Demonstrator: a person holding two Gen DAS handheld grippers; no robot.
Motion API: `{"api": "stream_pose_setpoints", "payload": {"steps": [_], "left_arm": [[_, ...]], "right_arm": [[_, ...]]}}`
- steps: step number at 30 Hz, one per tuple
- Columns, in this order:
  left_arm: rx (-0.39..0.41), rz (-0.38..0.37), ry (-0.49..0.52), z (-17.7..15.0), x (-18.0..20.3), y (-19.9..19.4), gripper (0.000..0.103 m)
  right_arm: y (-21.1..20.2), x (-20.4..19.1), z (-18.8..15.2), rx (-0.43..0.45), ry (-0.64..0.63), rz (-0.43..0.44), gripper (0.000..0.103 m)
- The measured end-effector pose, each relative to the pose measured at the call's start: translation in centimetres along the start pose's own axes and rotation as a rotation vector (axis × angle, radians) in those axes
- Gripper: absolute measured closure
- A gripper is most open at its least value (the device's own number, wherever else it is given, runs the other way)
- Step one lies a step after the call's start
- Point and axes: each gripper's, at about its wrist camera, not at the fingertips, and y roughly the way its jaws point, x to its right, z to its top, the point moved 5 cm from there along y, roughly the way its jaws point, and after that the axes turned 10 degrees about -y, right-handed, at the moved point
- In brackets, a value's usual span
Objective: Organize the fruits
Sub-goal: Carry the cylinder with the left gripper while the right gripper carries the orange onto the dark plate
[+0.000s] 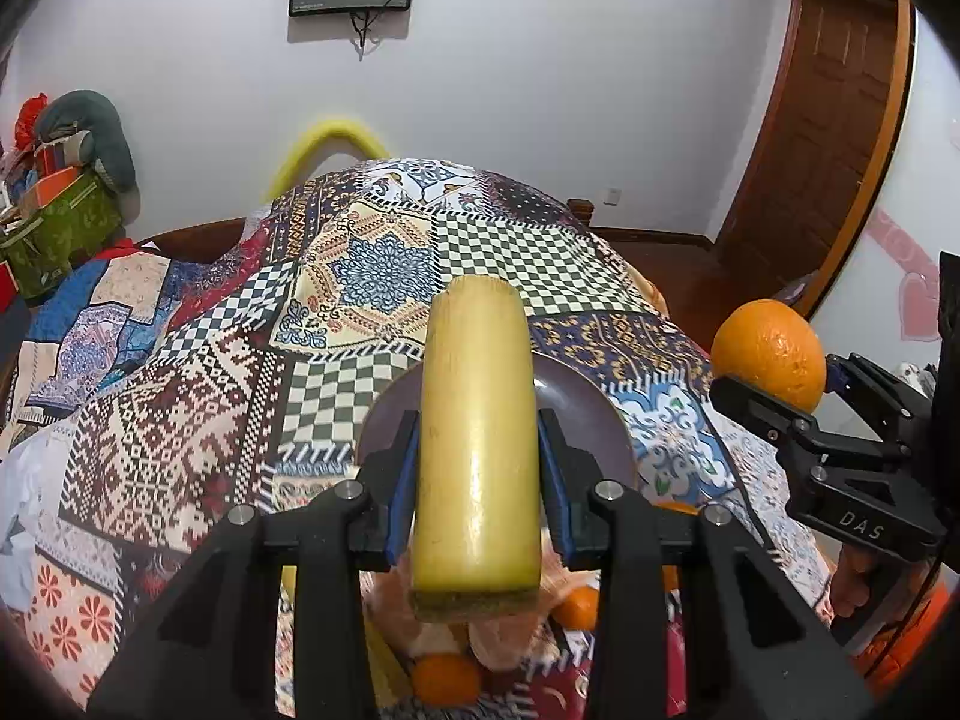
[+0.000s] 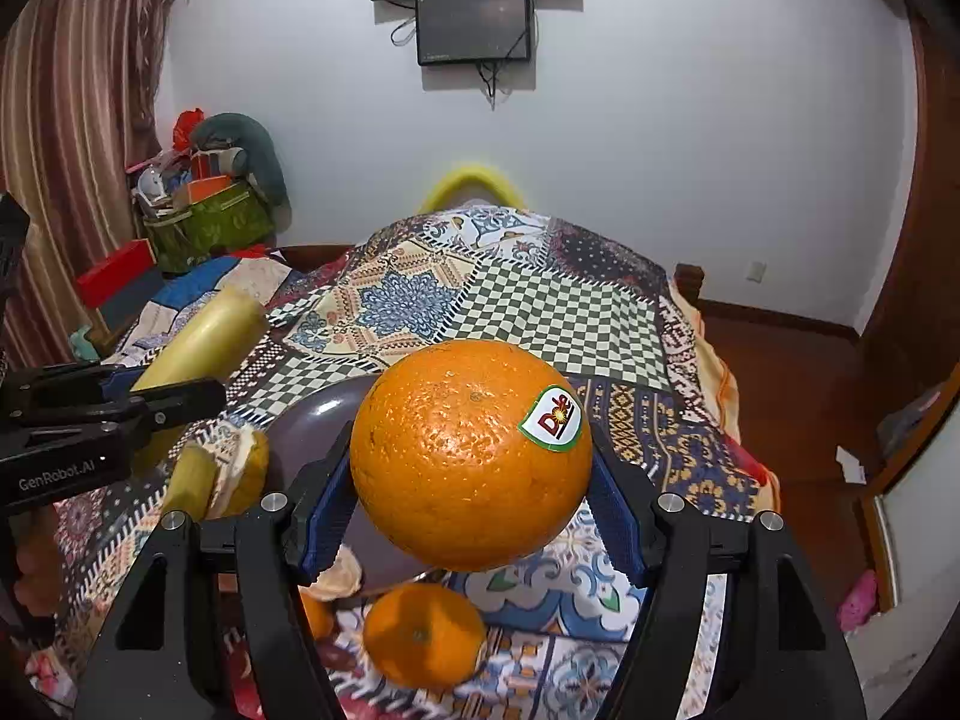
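Observation:
My left gripper (image 1: 478, 456) is shut on a thick pale-yellow sugarcane piece (image 1: 477, 438) and holds it above a dark purple plate (image 1: 384, 414). My right gripper (image 2: 470, 480) is shut on a large orange (image 2: 471, 456) with a Dole sticker, held above the same plate (image 2: 306, 420). In the left wrist view the right gripper (image 1: 774, 402) with its orange (image 1: 769, 354) is at the right. In the right wrist view the left gripper (image 2: 180, 396) with the sugarcane (image 2: 204, 336) is at the left. The plate's middle is hidden.
A patchwork cloth (image 1: 384, 264) covers the table. Near its front lie a smaller orange (image 2: 423, 636), another orange (image 1: 447, 678), peeled fruit segments (image 2: 339, 579), a pomelo piece (image 2: 240, 468) and another sugarcane piece (image 2: 189, 480). A green box (image 2: 204, 228) stands far left.

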Motion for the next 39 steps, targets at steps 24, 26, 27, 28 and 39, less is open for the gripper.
{"api": "stream_pose_setpoints", "payload": {"steps": [24, 26, 27, 28, 39], "left_arm": [[-0.171, 0.026, -0.038, 1.2, -2.2, 9.7, 0.067], [-0.183, 0.036, -0.023, 1.0, -2.0, 10.2, 0.067], [-0.191, 0.038, -0.020, 0.9, -1.9, 10.5, 0.067], [-0.200, 0.037, -0.022, 0.8, -1.9, 10.7, 0.067], [-0.273, 0.019, -0.068, 0.4, -2.3, 12.7, 0.067]], "right_arm": [[9.5, -1.4, 0.3, -0.207, -0.161, 0.129, 0.037], [10.1, -1.6, 0.1, -0.230, -0.185, 0.130, 0.037], [10.3, -1.5, 0.0, -0.238, -0.190, 0.132, 0.037], [10.6, -1.5, -0.2, -0.250, -0.194, 0.136, 0.037], [12.2, -1.8, -1.0, -0.325, -0.248, 0.170, 0.037]]}}
